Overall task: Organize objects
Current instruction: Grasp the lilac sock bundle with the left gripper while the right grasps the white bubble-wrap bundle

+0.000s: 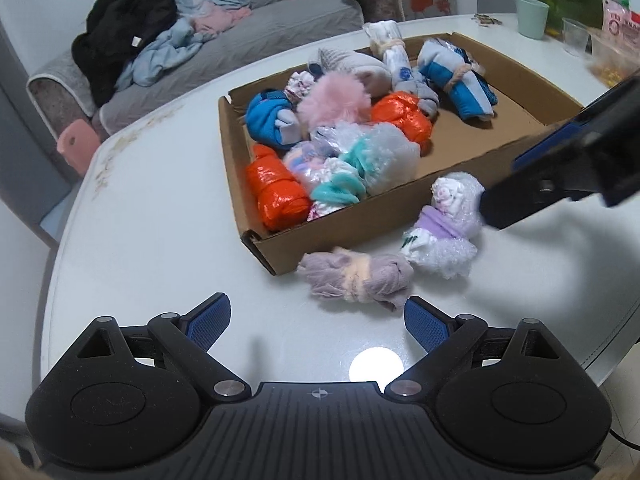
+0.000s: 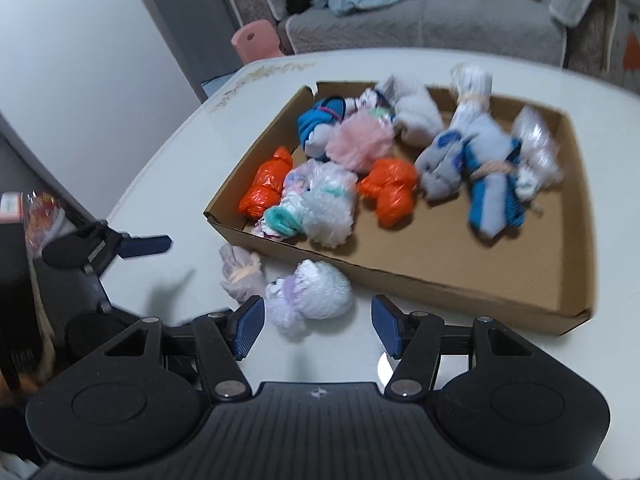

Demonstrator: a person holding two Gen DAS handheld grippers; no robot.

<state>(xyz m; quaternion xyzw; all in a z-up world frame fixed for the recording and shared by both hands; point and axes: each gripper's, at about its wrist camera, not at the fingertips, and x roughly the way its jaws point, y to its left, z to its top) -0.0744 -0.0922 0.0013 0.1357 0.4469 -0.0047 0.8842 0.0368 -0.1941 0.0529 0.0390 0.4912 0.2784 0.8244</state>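
Observation:
A shallow cardboard box (image 1: 360, 236) (image 2: 460, 292) on the white table holds several rolled sock and cloth bundles, among them two orange ones (image 1: 276, 192) and a fluffy pink one (image 1: 334, 98). Two bundles lie on the table by its near wall: a mauve one (image 1: 356, 276) (image 2: 240, 272) and a white and purple bubble-wrapped one (image 1: 448, 224) (image 2: 308, 292). My left gripper (image 1: 318, 324) is open and empty just short of the mauve bundle. My right gripper (image 2: 318, 330) is open, its fingers either side of the white and purple bundle's near end; it also shows in the left wrist view (image 1: 560, 160).
A grey sofa (image 1: 200, 40) with a pile of clothes stands beyond the table. A green cup (image 1: 530, 16), a clear cup (image 1: 576, 36) and snack packets sit at the table's far right. A pink stool (image 1: 78, 146) stands by the sofa.

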